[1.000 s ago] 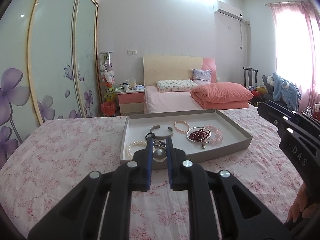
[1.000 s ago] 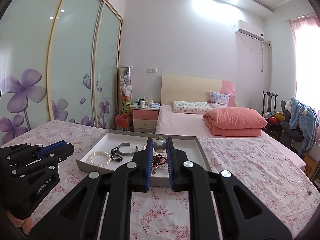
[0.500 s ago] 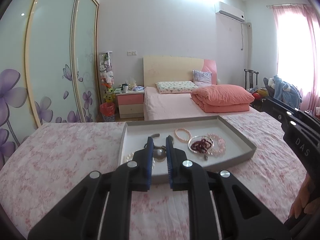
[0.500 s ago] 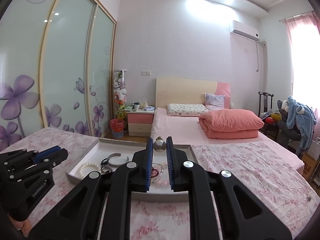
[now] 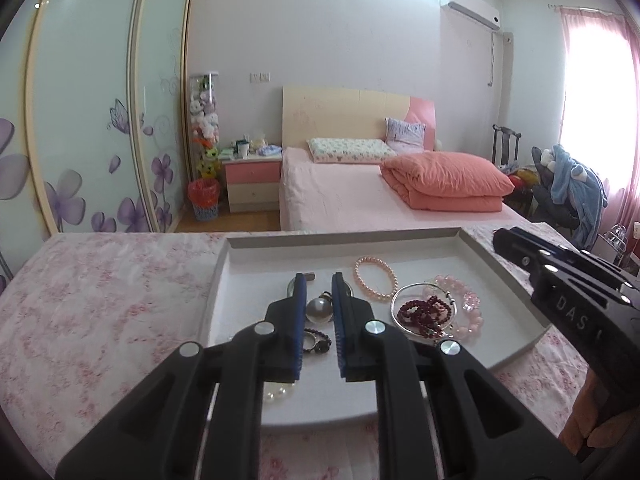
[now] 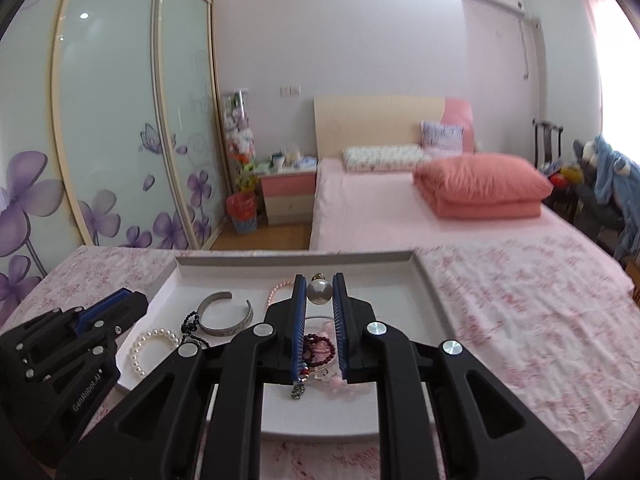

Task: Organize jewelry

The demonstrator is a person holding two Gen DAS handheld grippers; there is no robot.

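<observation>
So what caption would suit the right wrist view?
Hand-held gripper pinching a pearl ball above a grey tray of bracelets.

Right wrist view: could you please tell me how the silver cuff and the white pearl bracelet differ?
The silver cuff is one solid band with a gap; the white pearl bracelet is a string of beads. The cuff lies farther back, the bracelet nearer. Both lie in the tray.

White shallow cardboard tray (image 5: 516, 280) on pink flowery cloth (image 5: 100, 304). Inside: pale pink bead bracelet (image 5: 375, 279), dark red bead string (image 5: 424, 314), white pearl bracelet (image 6: 154, 350), grey metal cuff (image 6: 226, 314).
</observation>
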